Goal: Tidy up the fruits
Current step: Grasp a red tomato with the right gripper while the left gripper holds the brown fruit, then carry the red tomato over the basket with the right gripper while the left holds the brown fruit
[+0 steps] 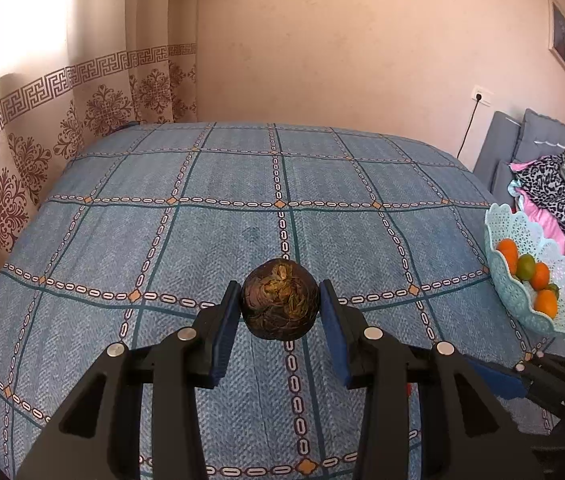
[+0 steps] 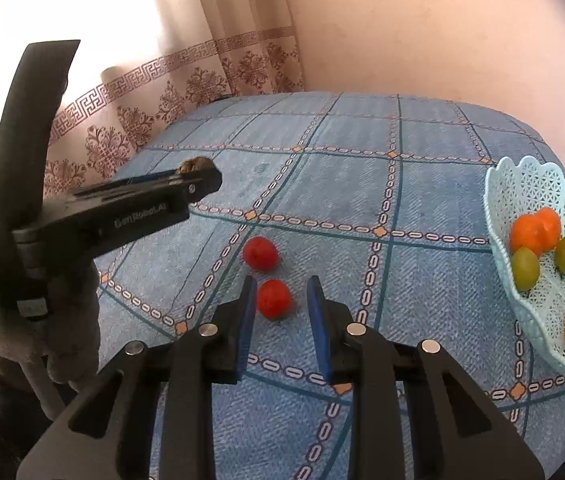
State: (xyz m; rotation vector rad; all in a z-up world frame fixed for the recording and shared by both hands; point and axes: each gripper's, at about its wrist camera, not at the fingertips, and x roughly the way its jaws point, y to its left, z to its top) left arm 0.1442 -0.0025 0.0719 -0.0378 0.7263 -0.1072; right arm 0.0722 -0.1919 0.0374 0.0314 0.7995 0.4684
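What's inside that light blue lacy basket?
The light blue lacy plastic basket holds round orange fruits and round green fruits. Its near wall and the picture edge hide whatever lies deeper inside.

Right wrist view: two red fruits on a blue checked bedspread, a lace basket at the edge.

The right gripper point(image 2: 280, 300) hangs over the bedspread point(image 2: 362, 184) with nothing between its blue pads point(image 2: 318, 320), which stand as near together as they get. One red fruit point(image 2: 273, 298) lies on the cloth just beyond the tips, beside the left pad; a second red fruit point(image 2: 260, 253) lies near it at eleven o'clock. At three o'clock a pale blue basket point(image 2: 522, 184) holds orange fruits point(image 2: 534, 232) and green fruits point(image 2: 524, 269). At nine o'clock the left gripper point(image 2: 198, 178) grips a brown fruit point(image 2: 195, 165), mostly hidden.
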